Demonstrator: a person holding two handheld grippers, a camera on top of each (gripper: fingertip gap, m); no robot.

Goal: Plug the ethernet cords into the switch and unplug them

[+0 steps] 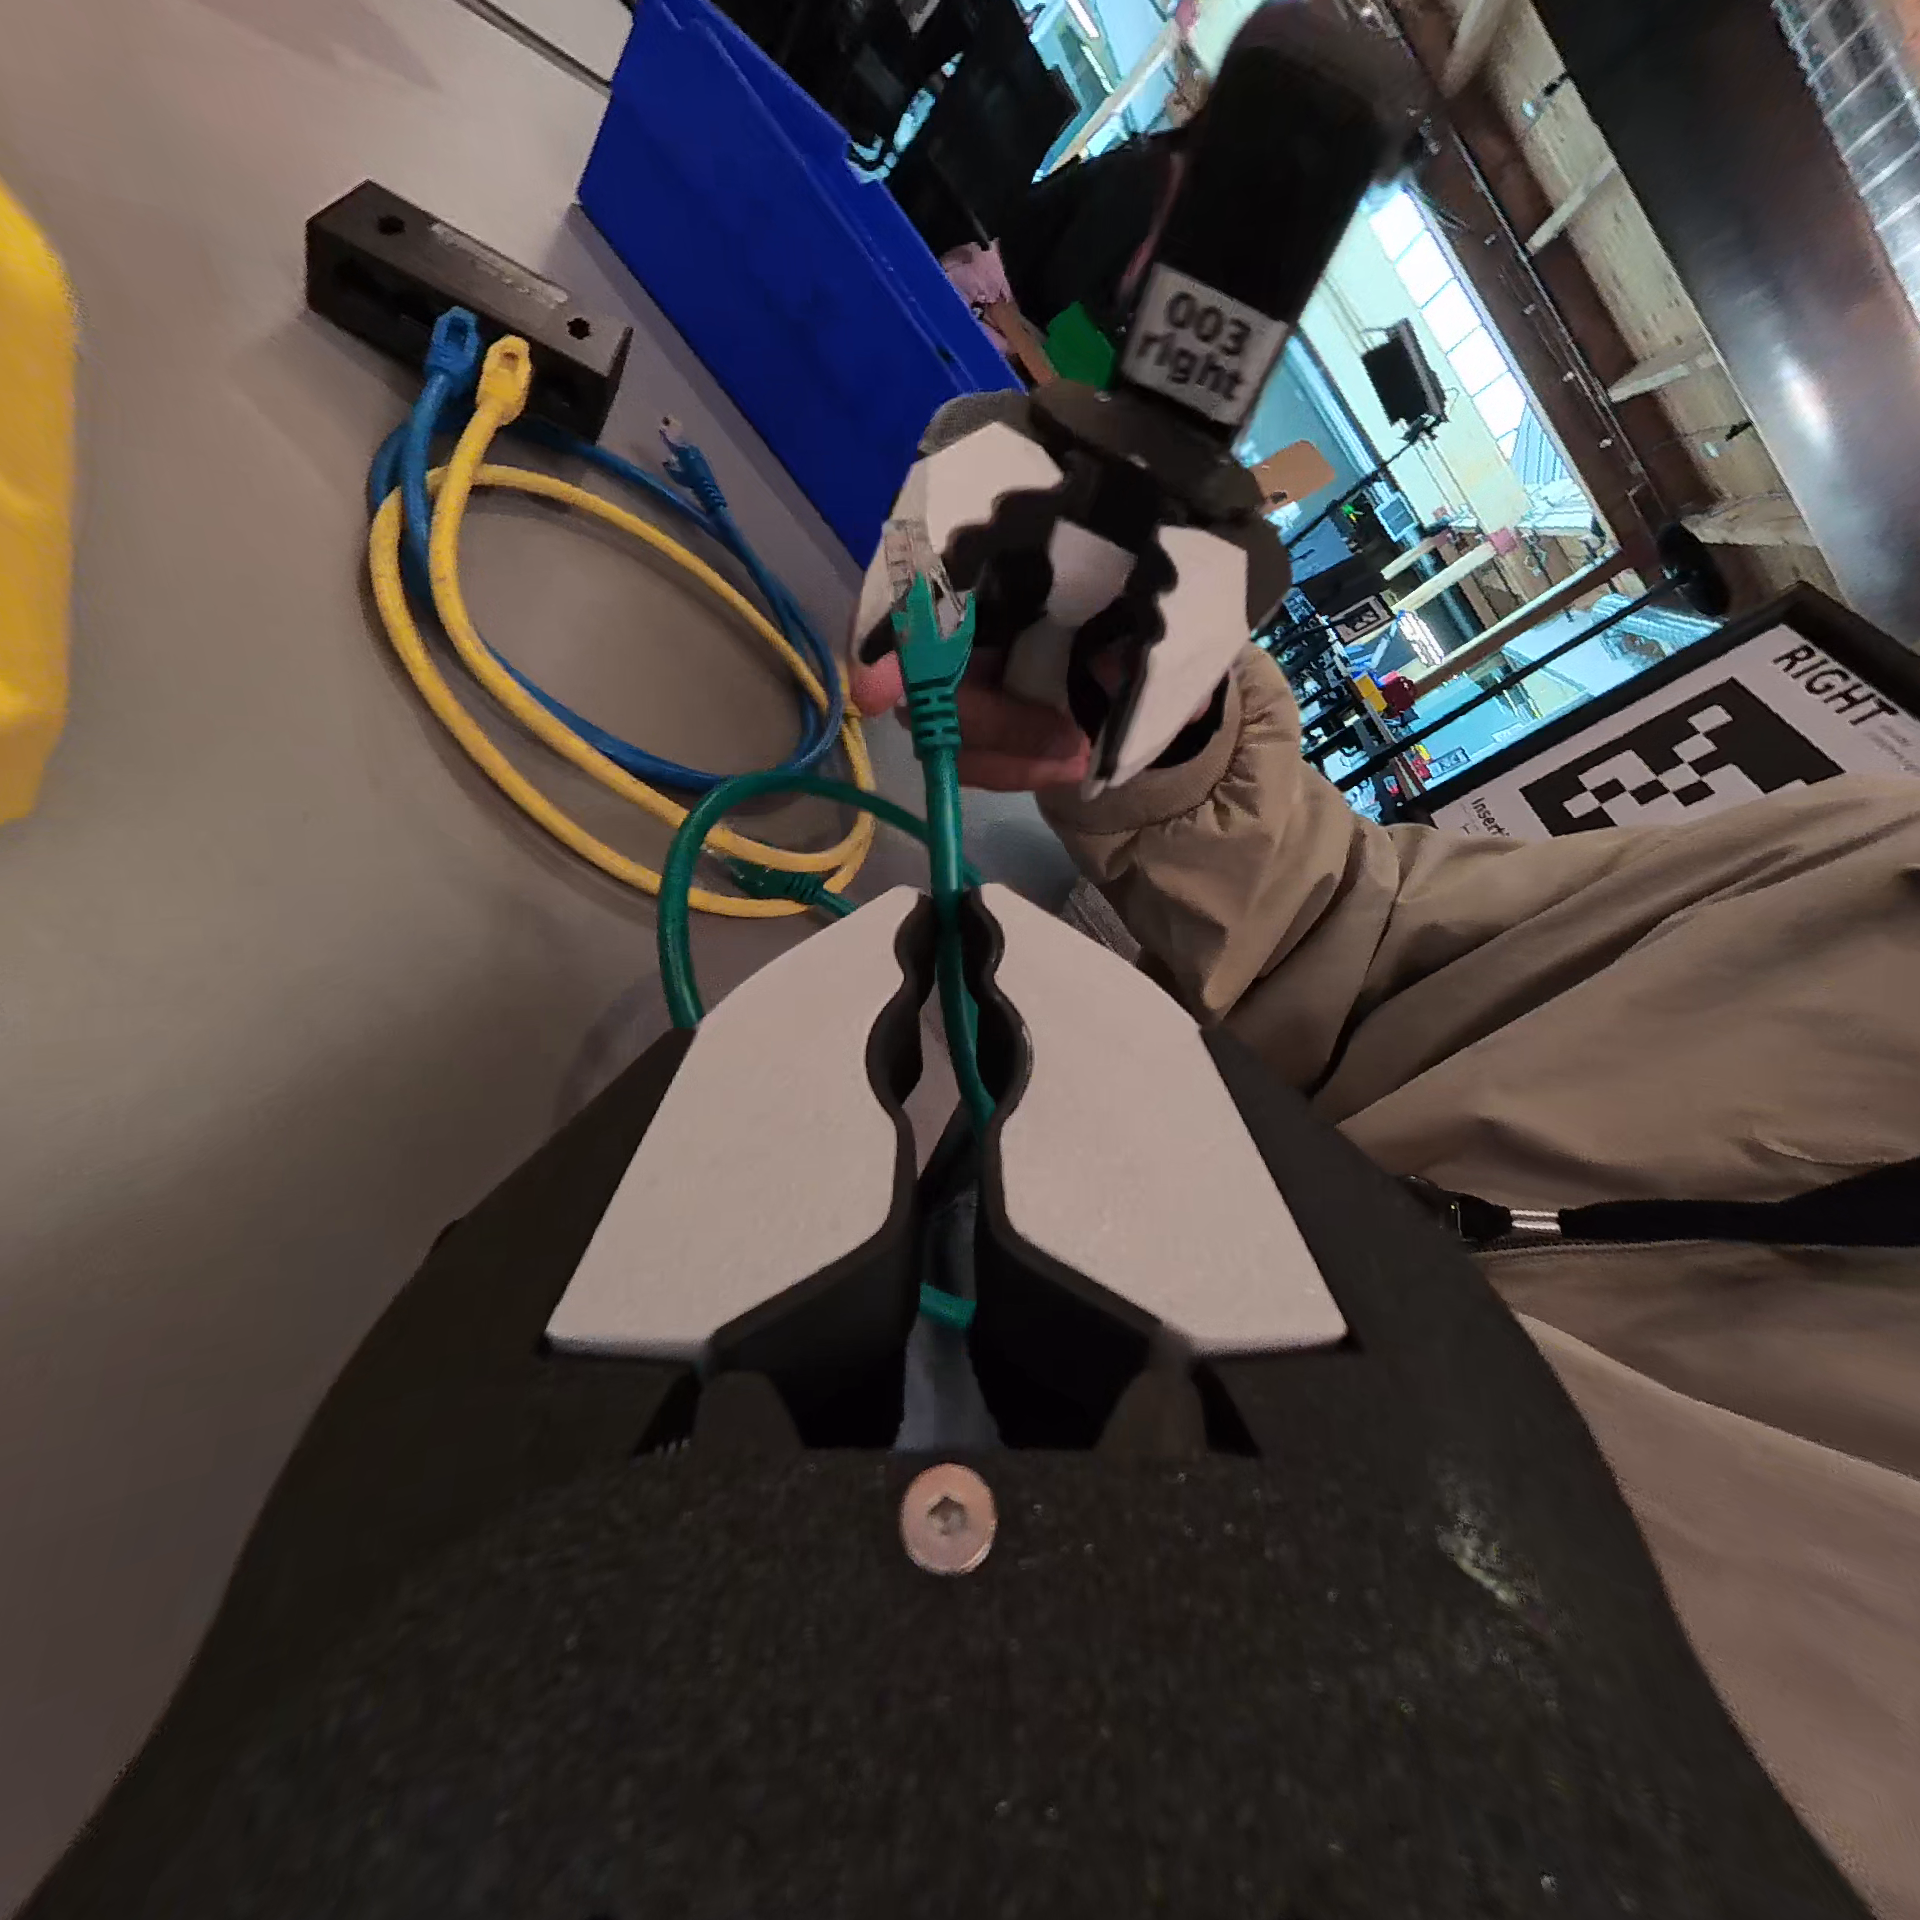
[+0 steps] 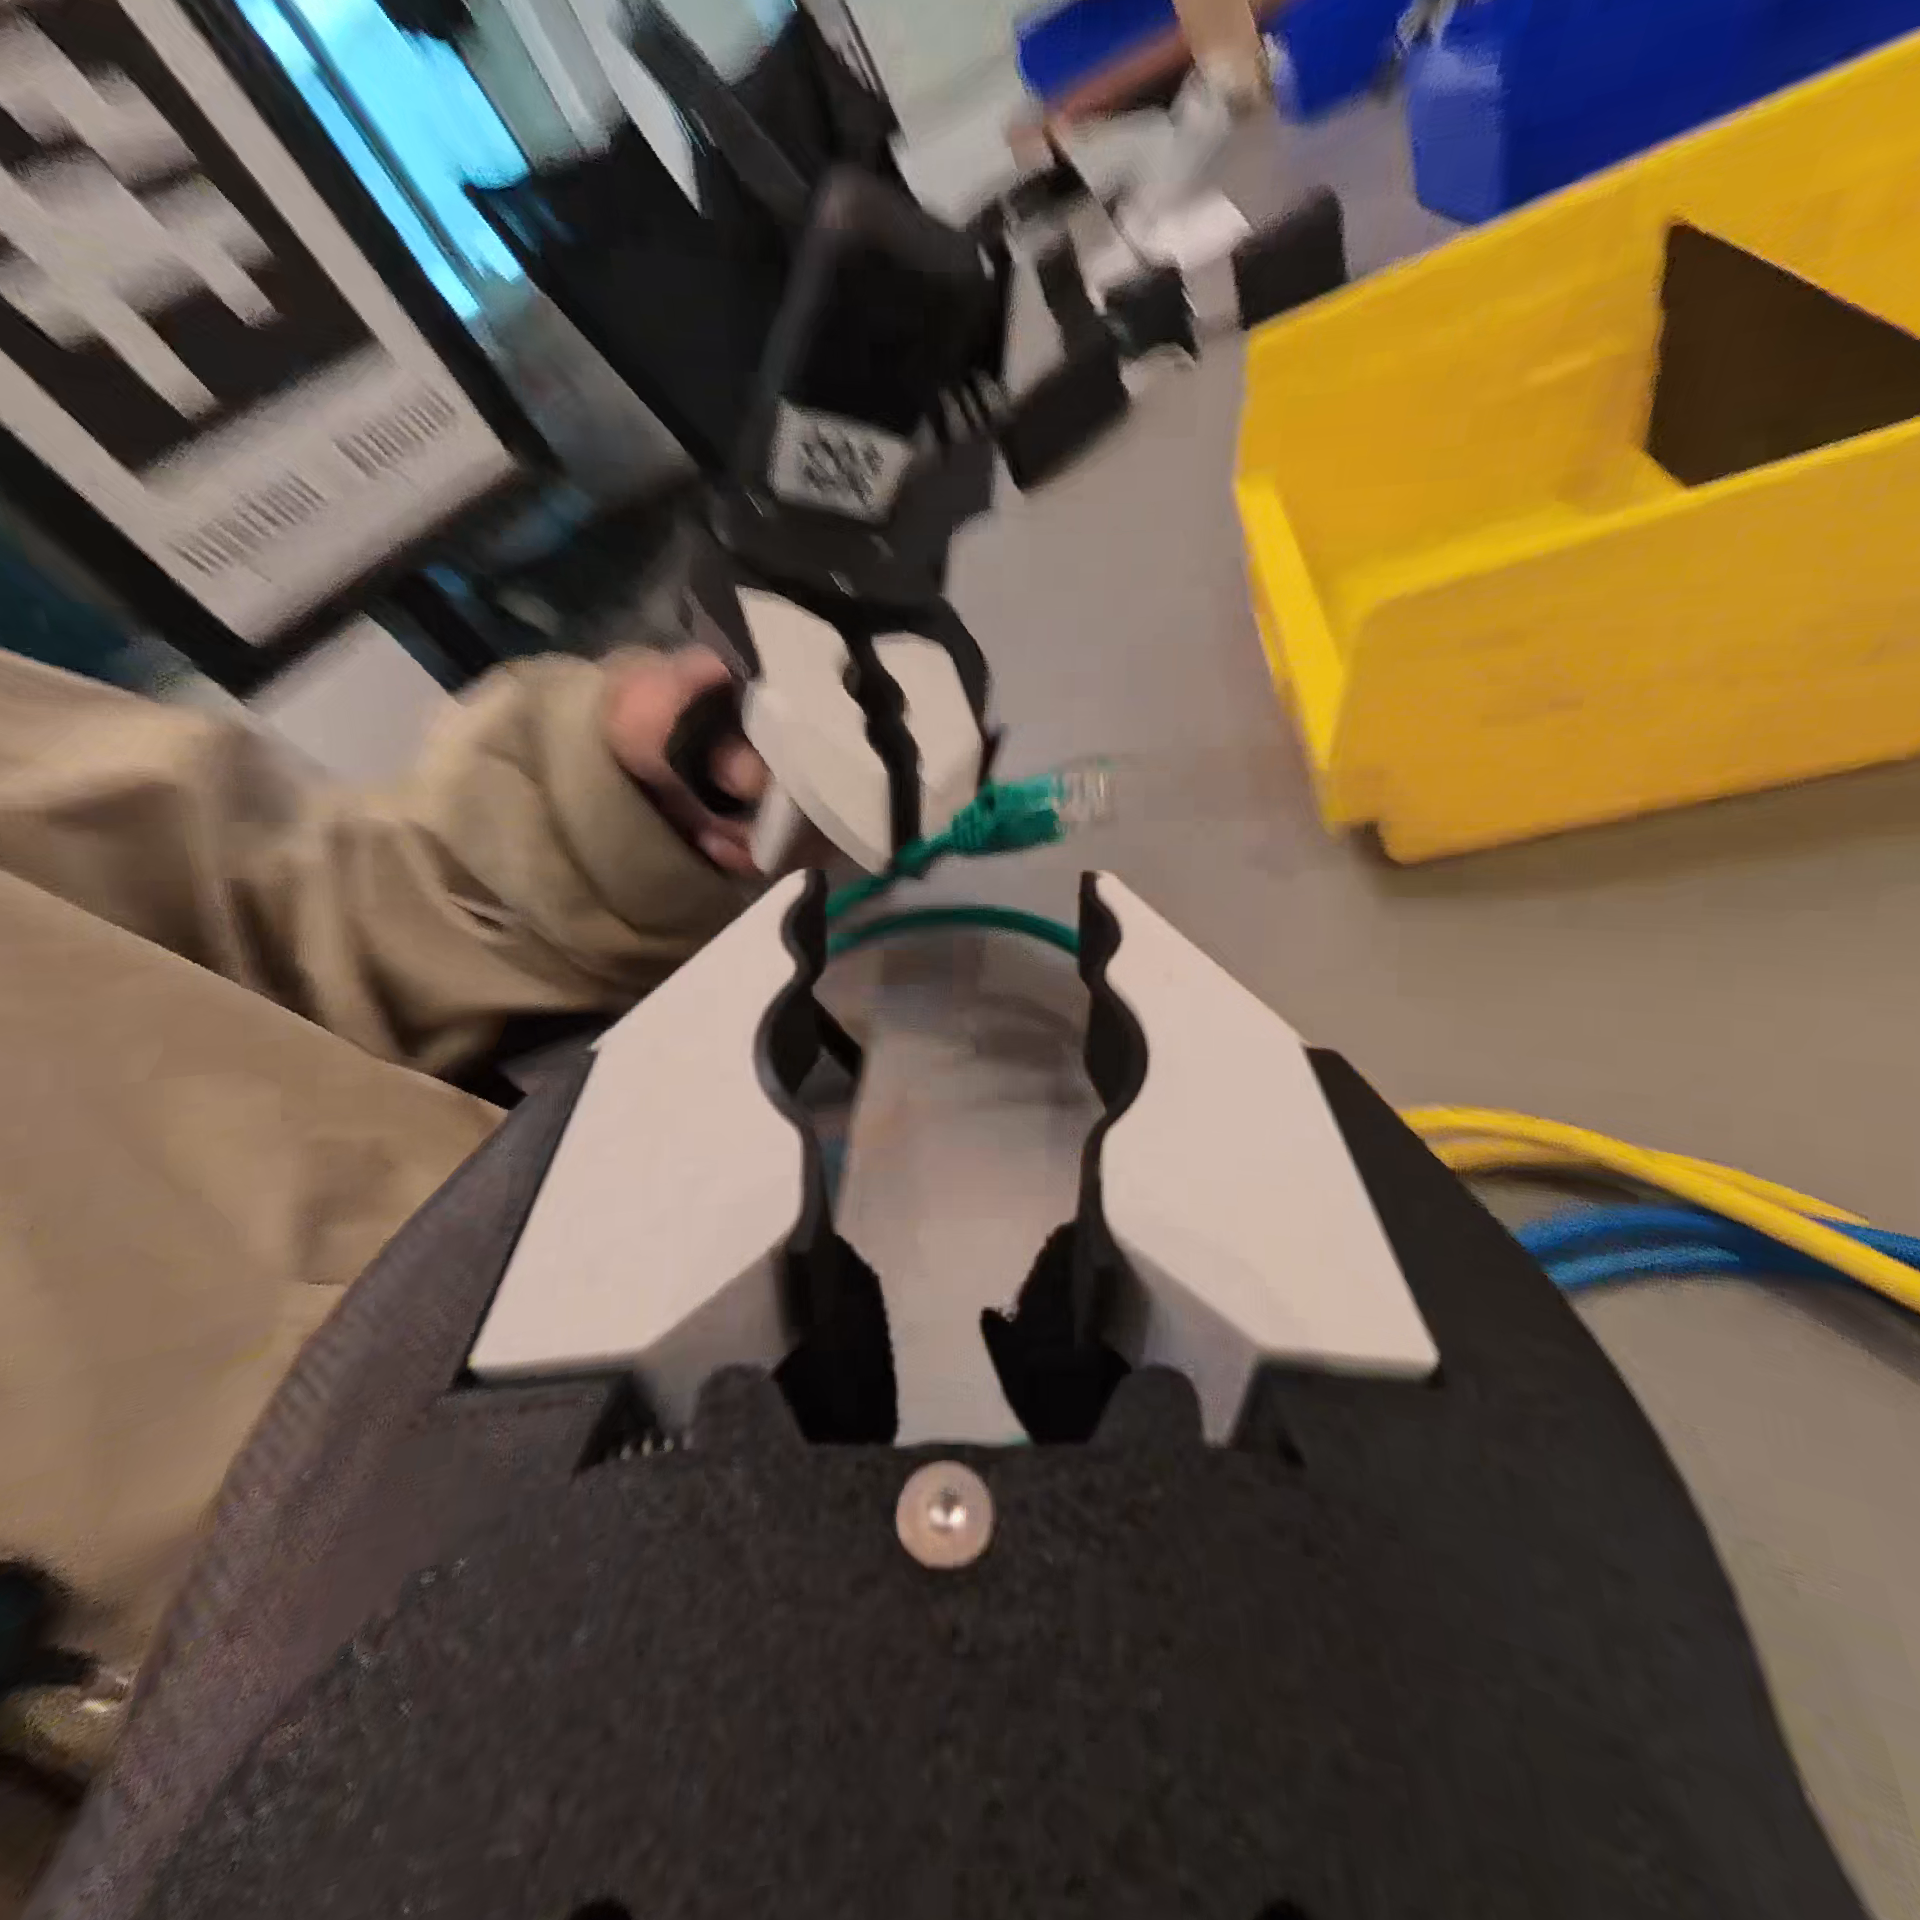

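Note:
My left gripper (image 1: 951,920) is shut on a green ethernet cord (image 1: 940,790) a short way below its plug (image 1: 925,613) and holds the plug up off the table. My right gripper (image 2: 948,902) is open and empty. The green plug (image 2: 1039,812) lies just beyond its fingertips. In the left wrist view the right gripper (image 1: 992,686) sits right behind the plug. The black switch (image 1: 468,296) lies on the table farther off, with a blue cord (image 1: 449,348) and a yellow cord (image 1: 504,379) plugged into it. The left gripper also shows in the right wrist view (image 2: 920,821).
A blue bin (image 1: 769,260) stands behind the switch and a yellow bin (image 2: 1558,623) beside it. Coils of yellow and blue cord (image 1: 582,727) lie on the grey table, with a loose blue plug (image 1: 688,465). A person's beige sleeves (image 1: 1455,935) cross the near side. The tips of both grippers are at nearly the same place.

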